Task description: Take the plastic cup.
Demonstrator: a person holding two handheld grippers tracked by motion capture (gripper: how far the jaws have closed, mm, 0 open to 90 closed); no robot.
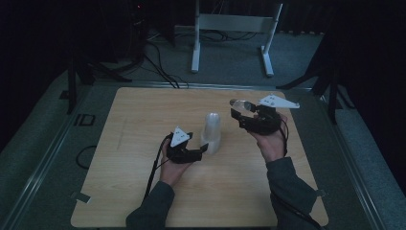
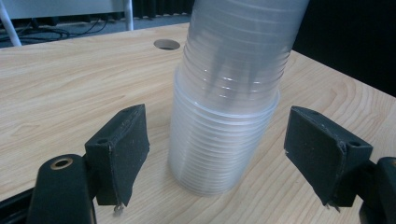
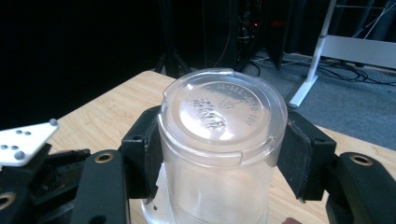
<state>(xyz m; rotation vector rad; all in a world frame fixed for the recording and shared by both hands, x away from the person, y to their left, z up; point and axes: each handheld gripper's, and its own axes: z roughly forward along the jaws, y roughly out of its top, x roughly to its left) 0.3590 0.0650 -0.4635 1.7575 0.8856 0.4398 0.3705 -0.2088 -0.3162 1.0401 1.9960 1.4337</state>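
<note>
A stack of clear plastic cups [image 1: 211, 133] stands upside down near the middle of the wooden table [image 1: 143, 115]. My left gripper [image 1: 203, 149] lies low beside the stack's base. In the left gripper view the stack [image 2: 224, 140] rises between the two black pads with a gap on each side, so the left gripper [image 2: 217, 121] is open around it. My right gripper [image 1: 238, 112] is held above the table to the right, shut on a single clear cup [image 1: 238, 103]. In the right gripper view both pads press that cup's [image 3: 219, 112] sides, its bottom facing the camera.
A round cable hole [image 2: 166, 44] is cut in the tabletop beyond the stack. A white frame with two legs [image 1: 230, 28] stands on the grey floor behind the table, with cables [image 1: 158, 67] lying near it. Dark stands flank the table.
</note>
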